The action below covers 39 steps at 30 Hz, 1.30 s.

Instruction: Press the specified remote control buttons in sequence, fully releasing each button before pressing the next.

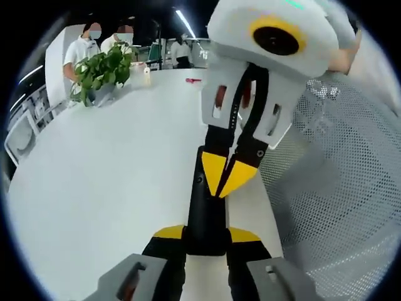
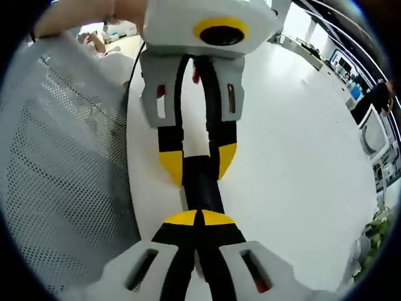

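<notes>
Two grippers are met over a black remote control (image 1: 203,213) that is laid lengthwise close to the tabletop (image 1: 106,182) edge, beside a white mesh chair back (image 1: 338,207). The left gripper (image 1: 205,235) is clamped on the remote's near end, its yellow-tipped jaws set against either side, while the right gripper (image 1: 229,179), seen from the left gripper view, is brought down with its jaws closed to a point on the remote's upper face. A potted plant (image 1: 100,72) is stood at the far edge of the tabletop.
</notes>
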{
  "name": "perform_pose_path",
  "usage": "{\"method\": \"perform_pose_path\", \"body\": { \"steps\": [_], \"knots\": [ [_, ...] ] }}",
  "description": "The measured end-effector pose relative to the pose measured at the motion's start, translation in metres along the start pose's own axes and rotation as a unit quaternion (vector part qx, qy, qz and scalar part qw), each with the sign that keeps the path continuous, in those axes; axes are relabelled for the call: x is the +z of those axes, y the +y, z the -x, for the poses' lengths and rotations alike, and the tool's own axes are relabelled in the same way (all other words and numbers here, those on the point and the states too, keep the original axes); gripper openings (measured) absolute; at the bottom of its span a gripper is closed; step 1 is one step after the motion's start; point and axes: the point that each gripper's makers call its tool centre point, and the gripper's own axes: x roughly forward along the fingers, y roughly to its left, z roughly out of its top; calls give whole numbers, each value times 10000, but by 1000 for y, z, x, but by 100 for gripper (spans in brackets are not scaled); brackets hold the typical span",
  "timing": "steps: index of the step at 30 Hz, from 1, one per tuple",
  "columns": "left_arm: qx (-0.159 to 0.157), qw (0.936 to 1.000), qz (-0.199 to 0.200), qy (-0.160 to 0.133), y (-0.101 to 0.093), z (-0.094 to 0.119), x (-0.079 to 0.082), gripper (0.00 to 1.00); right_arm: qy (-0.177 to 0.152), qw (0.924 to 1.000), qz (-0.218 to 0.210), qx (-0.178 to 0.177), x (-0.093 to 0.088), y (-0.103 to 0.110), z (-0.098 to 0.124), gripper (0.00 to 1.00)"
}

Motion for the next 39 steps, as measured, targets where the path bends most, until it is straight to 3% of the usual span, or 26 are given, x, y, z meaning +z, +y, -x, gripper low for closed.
{"method": "perform_pose_path", "body": {
  "steps": [14, 20, 25, 31, 39],
  "knots": [
    [10, 10000, -11, 30, 0, 0, 0, 24, -136, 9969, -777, 50, -1, -6, 0, 0],
    [13, 10000, 7, 31, 0, 0, 0, 24, 20, 9984, -569, -72, 0, -5, -1, 0],
    [5, 10000, 31, -3, 1, 0, 0, 24, -306, 9906, -1331, 121, -1, -7, 1, 0],
    [2, 10000, 43, -13, 0, 0, 0, 24, -119, 9968, -781, -82, 1, -6, 0, 0],
    [-8, 10000, 37, -8, 0, 0, 1, 24, -181, 9970, -749, -69, 2, -7, -2, 0]
  ]
}}
